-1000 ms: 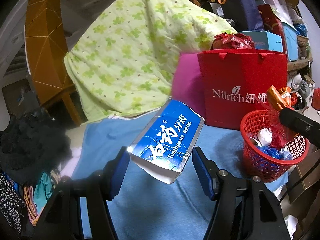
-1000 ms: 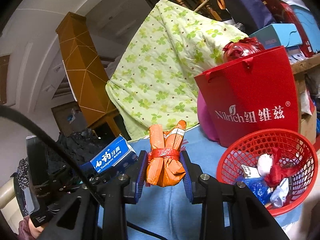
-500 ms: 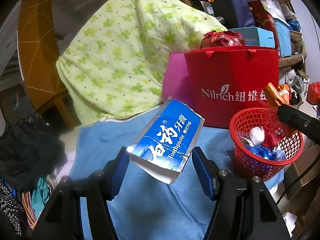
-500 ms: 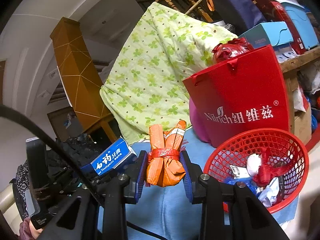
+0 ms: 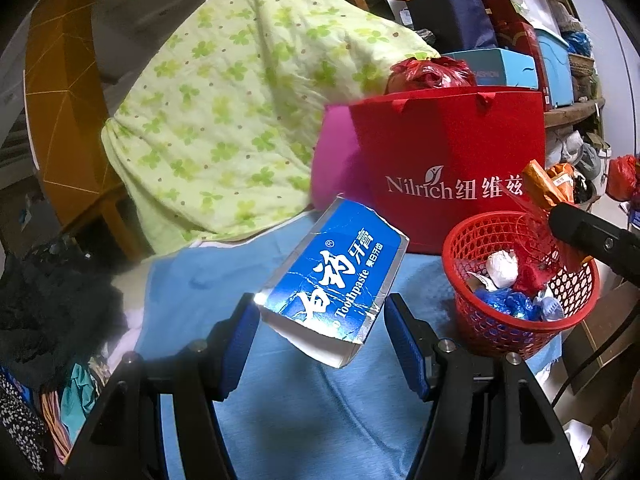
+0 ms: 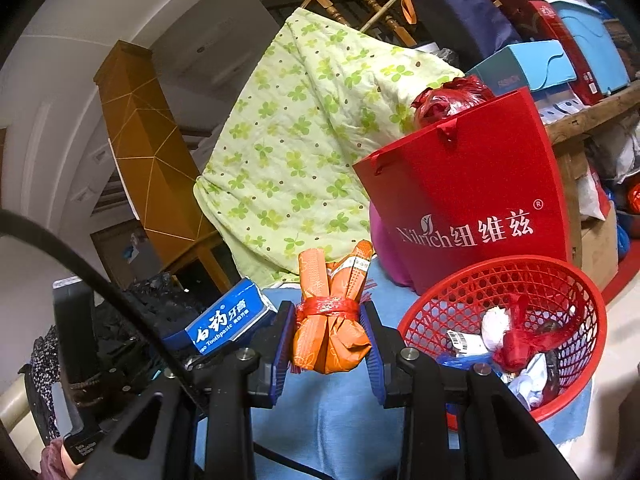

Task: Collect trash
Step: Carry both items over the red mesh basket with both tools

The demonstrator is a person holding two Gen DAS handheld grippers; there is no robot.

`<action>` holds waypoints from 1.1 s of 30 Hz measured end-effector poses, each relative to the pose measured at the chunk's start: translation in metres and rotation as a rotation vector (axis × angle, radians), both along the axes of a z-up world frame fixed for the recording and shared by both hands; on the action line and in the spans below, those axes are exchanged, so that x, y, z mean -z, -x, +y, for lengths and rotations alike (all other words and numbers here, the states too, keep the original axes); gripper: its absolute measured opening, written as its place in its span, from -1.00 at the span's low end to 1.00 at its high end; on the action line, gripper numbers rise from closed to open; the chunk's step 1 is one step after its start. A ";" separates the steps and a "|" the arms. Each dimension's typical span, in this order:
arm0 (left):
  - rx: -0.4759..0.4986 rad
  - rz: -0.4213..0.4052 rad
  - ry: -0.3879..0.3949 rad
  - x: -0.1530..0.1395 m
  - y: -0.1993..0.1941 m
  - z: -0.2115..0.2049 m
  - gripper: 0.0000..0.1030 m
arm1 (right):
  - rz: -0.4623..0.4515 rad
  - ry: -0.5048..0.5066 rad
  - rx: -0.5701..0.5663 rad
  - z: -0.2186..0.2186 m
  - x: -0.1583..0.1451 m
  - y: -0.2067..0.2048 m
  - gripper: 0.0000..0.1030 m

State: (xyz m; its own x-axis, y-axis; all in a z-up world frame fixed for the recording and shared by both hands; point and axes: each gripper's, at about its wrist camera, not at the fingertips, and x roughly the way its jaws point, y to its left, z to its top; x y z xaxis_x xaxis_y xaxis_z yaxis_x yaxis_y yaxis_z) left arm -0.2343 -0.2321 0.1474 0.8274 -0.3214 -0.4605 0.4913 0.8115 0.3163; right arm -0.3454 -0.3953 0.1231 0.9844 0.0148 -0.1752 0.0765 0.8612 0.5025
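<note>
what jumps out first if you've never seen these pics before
The blue toothpaste box, tilted and held up between the fingers of the left hand-held gripper, fills the middle of the left wrist view. The right hand-held gripper clamps an orange wrapper bundle tied with red string. To the right sits a red mesh basket holding trash, in front of a big red paper bag.

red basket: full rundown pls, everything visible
The red basket is round, open-mesh, plastic by the look, upright on the blue cloth just in front of the red Nilrich bag. It already holds crumpled white paper, blue wrappers, a red tied scrap and a barcoded piece. Neither gripper touches it; the right gripper holds its orange bundle just left of the rim.
</note>
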 end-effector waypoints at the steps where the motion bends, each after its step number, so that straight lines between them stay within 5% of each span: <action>1: 0.002 -0.001 -0.001 0.000 0.001 -0.001 0.28 | -0.001 -0.001 0.003 -0.001 0.000 0.001 -0.32; 33: 0.096 0.005 -0.041 0.004 0.016 -0.037 0.28 | 0.000 -0.038 0.071 -0.019 0.005 0.019 -0.32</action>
State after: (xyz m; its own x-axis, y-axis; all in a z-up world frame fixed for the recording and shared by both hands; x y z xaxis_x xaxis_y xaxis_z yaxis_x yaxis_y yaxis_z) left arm -0.2499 -0.2693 0.1429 0.7913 -0.3801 -0.4789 0.5679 0.7472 0.3452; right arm -0.3647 -0.4141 0.1182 0.9833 -0.0489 -0.1755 0.1369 0.8341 0.5344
